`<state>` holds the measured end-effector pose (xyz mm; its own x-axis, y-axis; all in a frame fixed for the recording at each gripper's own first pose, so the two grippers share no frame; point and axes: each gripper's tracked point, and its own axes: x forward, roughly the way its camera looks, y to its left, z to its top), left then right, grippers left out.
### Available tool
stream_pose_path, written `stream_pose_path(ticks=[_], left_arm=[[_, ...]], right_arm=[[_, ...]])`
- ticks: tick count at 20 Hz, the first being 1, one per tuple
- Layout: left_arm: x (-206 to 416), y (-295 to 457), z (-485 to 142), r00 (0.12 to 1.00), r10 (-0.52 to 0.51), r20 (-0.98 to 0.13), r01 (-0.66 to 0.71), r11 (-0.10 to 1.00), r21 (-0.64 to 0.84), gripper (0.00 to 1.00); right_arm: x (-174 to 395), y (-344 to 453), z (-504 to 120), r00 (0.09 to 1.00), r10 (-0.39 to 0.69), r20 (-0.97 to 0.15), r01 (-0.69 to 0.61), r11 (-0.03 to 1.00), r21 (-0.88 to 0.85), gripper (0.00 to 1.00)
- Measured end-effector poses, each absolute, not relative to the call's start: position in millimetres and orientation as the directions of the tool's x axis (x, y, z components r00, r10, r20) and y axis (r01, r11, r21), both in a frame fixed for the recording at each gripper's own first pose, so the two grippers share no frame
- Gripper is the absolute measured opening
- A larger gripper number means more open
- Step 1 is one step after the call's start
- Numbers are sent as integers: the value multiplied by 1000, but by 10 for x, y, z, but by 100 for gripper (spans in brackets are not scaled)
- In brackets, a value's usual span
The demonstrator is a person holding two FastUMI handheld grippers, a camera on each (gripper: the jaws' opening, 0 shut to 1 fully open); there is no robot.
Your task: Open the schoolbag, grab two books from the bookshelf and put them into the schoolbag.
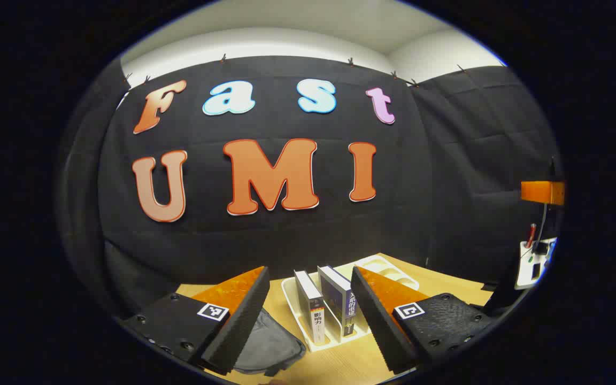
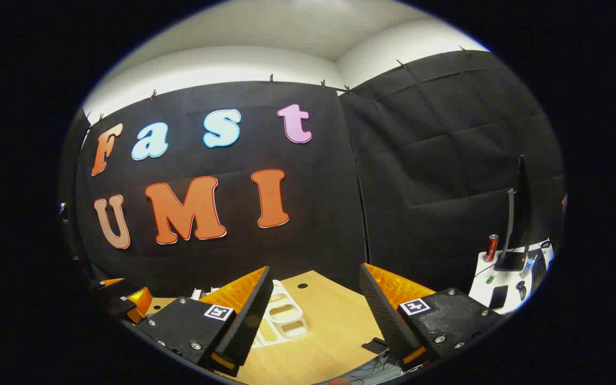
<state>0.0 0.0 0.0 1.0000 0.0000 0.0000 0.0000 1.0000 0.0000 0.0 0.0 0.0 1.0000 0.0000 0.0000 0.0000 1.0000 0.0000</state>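
Recording booth: black cloth wall (image 2: 436, 160), wooden table (image 2: 329, 321).

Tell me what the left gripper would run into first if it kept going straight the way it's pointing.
Probably the two books standing upright in the white rack on the table; they sit between the open fingers of the left gripper, dead ahead. How far ahead is hard to judge.

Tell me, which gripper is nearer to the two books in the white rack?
Left. The left gripper hangs open directly before the two books, framing them. The right gripper is farther right, over the rack's empty slots.
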Motion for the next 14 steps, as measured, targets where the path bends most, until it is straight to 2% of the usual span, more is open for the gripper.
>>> stream_pose_path(ticks=[1, 2, 6, 7, 9, 10, 14], left_arm=[[4, 25, 11, 1000, 10, 2, -10, 1000, -20, 97], [16, 20, 52, 1000, 18, 7, -17, 1000, -26, 97], [72, -203, 163, 999, -8, 40, 10, 999, -48, 96], [84, -268, 160, 999, -18, 43, 21, 998, -60, 96], [110, -383, 150, 999, -34, 35, 36, 997, -66, 96], [120, -421, 146, 999, -37, 29, 39, 997, -64, 97], [205, -755, 228, 991, -129, 48, 130, 991, -29, 97]], right_arm=[[8, 8, 37, 1000, -5, 8, 6, 1000, -23, 100], [13, 30, 83, 1000, -2, 17, 3, 999, -33, 97], [27, 60, 153, 1000, -2, 30, 3, 999, -32, 97], [-7, 2, 145, 1000, -13, 28, 14, 999, -38, 100], [-41, -78, 130, 999, -28, 18, 29, 999, -41, 97], [-71, -106, 127, 999, -32, 13, 33, 999, -38, 100], [-176, -316, 159, 993, -107, 43, 109, 992, -59, 97]])
